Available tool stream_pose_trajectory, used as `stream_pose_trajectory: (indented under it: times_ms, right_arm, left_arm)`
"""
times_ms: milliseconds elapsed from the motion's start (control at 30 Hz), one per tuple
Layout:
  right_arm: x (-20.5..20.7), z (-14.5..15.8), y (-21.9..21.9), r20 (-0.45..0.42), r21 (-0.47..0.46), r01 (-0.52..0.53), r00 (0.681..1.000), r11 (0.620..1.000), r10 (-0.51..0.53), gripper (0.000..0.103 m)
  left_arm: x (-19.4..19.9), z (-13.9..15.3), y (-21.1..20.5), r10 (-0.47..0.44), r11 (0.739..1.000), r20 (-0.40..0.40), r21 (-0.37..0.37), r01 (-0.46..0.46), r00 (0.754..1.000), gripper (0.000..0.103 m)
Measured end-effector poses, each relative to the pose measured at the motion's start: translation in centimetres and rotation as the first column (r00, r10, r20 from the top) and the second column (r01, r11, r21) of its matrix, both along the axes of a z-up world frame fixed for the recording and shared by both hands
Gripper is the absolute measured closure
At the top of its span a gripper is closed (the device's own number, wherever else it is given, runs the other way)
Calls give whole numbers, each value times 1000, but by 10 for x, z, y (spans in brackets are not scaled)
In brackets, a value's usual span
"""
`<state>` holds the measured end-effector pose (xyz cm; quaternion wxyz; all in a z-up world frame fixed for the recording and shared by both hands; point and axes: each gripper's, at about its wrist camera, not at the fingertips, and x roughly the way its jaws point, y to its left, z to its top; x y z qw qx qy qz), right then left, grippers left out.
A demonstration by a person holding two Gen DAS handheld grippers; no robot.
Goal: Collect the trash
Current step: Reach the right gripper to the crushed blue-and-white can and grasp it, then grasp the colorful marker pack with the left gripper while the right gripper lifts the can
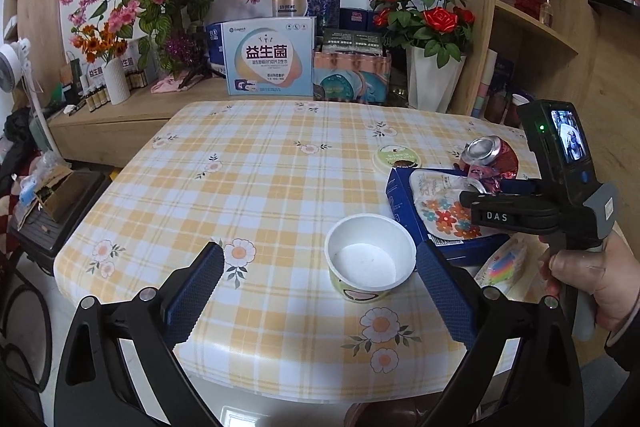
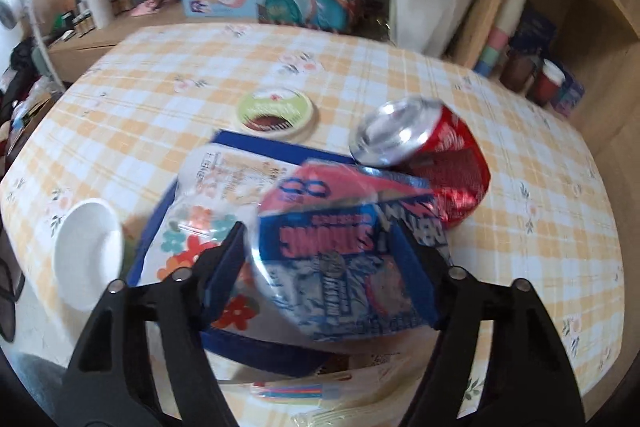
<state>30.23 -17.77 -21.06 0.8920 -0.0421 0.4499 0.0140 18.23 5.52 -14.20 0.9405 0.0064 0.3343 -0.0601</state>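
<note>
A white paper cup (image 1: 370, 259) stands on the checked tablecloth (image 1: 260, 179) between the fingers of my open left gripper (image 1: 320, 249), closer to the right finger and untouched. The same cup (image 2: 88, 247) shows at the left of the right wrist view. My right gripper (image 2: 320, 227) hangs over a blue box (image 2: 272, 145) with a floral packet (image 2: 208, 183) on it. A blue and red snack wrapper (image 2: 332, 247) lies between its spread fingers, and the blur hides any contact. A crushed red can (image 2: 432, 147) and a green lid (image 2: 276, 113) lie beyond.
A person's hand (image 1: 592, 287) holds the right gripper (image 1: 466, 201) at the right. A rainbow-striped packet (image 1: 502, 263) lies near the front right edge. Boxes and a white vase of red roses (image 1: 432, 83) line the ledge behind. Wooden shelves (image 1: 536, 23) rise to the right.
</note>
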Motion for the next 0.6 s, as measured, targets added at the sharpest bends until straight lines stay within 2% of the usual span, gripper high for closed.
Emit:
stream_pose_trajectory:
  times_ms: [133, 167, 267, 467, 600]
  right_arm:
    - [-13, 12, -12, 23, 36, 5, 1000, 999, -6, 53]
    - [-18, 18, -15, 36, 45, -3, 999, 999, 2, 62]
    - [-32, 33, -33, 61, 84, 3, 998, 996, -9, 72]
    - [-54, 50, -80, 103, 111, 42, 993, 993, -54, 85]
    - [-65, 53, -110, 118, 149, 75, 989, 986, -93, 87]
  left_arm:
    - [1, -6, -3, -12, 1000, -4, 3, 12, 1000, 9]
    - [1, -7, -4, -14, 1000, -6, 4, 14, 1000, 9]
    - [1, -11, -6, -18, 1000, -12, 3, 18, 1000, 9]
    - [-2, -14, -16, -45, 999, -17, 9, 45, 999, 9]
    - [-5, -13, -27, -84, 996, -22, 2, 85, 996, 13]
